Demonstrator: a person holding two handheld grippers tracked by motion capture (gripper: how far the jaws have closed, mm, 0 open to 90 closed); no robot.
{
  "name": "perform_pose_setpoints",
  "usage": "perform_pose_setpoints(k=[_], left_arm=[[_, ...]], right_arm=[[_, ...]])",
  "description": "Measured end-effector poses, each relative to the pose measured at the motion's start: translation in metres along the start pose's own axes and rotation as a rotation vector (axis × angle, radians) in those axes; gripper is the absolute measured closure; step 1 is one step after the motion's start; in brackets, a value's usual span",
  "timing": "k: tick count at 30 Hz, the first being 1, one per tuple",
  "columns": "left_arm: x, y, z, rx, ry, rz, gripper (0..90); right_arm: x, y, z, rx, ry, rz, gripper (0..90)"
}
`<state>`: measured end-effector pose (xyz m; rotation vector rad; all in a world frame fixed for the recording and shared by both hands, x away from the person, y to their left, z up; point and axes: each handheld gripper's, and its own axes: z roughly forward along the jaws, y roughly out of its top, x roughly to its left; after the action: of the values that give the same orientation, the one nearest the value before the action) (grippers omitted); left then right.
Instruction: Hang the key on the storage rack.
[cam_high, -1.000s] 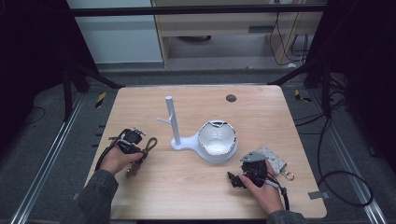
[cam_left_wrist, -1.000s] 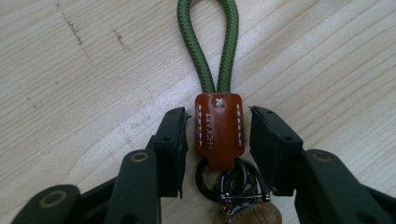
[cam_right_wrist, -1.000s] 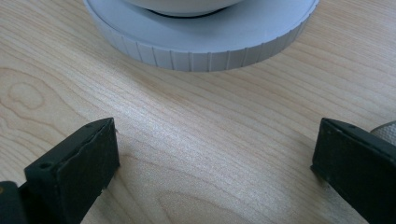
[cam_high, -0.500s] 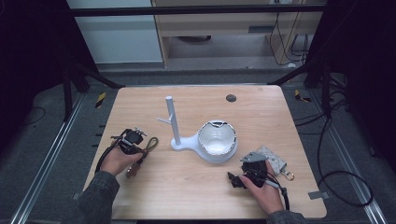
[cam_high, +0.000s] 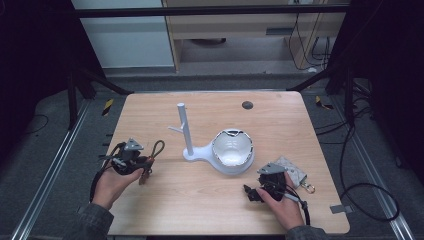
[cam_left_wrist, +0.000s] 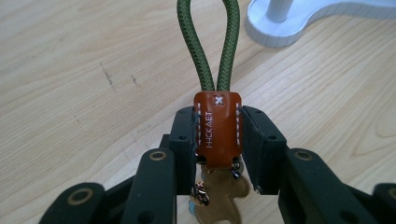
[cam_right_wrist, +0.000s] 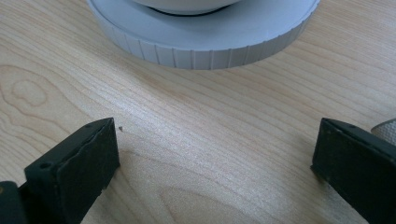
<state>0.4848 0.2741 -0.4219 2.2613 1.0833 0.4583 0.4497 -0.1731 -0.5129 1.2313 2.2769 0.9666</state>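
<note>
A keychain with a green cord loop (cam_left_wrist: 211, 51) and a brown leather tab (cam_left_wrist: 218, 133) is pinched by my left gripper (cam_left_wrist: 218, 126), which is shut on the tab from both sides. Small metal bits and a tan piece hang below the tab. In the high view, my left gripper (cam_high: 142, 162) sits at the table's left with the cord loop (cam_high: 158, 148) pointing toward the white stand (cam_high: 186, 131). At the front right, my right gripper (cam_high: 252, 192) lies low on the table. Its jaws stand wide open over bare wood (cam_right_wrist: 215, 144), just short of the stand's round base (cam_right_wrist: 201, 42).
The white stand has an upright post with short pegs, joined to a bowl (cam_high: 232, 150) at mid-table. A grey pouch (cam_high: 296, 172) with a metal clip lies beside the right hand. A dark round spot (cam_high: 247, 105) marks the far side of the table.
The left hand has drawn slightly back toward the near edge and risen a little, with the keychain in its jaws. The right hand has kept still.
</note>
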Motion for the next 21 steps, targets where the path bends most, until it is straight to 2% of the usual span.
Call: perform_pose_setpoints(k=[3, 4, 6, 10, 11, 14, 21], left_arm=[[-0.007, -0.002, -0.014, -0.062, 0.009, 0.015, 66.4], [-0.007, -0.002, -0.014, -0.062, 0.009, 0.015, 66.4], [-0.014, -0.001, -0.025, -0.118, 0.012, 0.028, 66.4], [-0.021, 0.003, -0.033, -0.156, 0.014, 0.042, 66.4], [-0.026, 0.004, -0.037, -0.183, 0.017, 0.047, 66.4], [-0.033, 0.006, -0.043, -0.210, 0.019, 0.059, 66.4], [-0.041, 0.009, -0.048, -0.251, 0.007, 0.062, 66.4]], right_arm=[[0.000, 0.000, 0.000, 0.000, 0.000, 0.000, 0.5], [0.000, 0.000, 0.000, 0.000, -0.002, 0.000, 0.5], [0.000, 0.000, 0.000, 0.000, -0.002, 0.000, 0.5], [0.000, 0.000, 0.000, -0.001, -0.001, 0.000, 0.5], [0.000, 0.000, 0.000, -0.001, -0.001, 0.000, 0.4], [0.000, 0.000, 0.000, 0.000, -0.001, 0.001, 0.4], [0.000, 0.000, 0.000, 0.001, -0.001, 0.001, 0.2]])
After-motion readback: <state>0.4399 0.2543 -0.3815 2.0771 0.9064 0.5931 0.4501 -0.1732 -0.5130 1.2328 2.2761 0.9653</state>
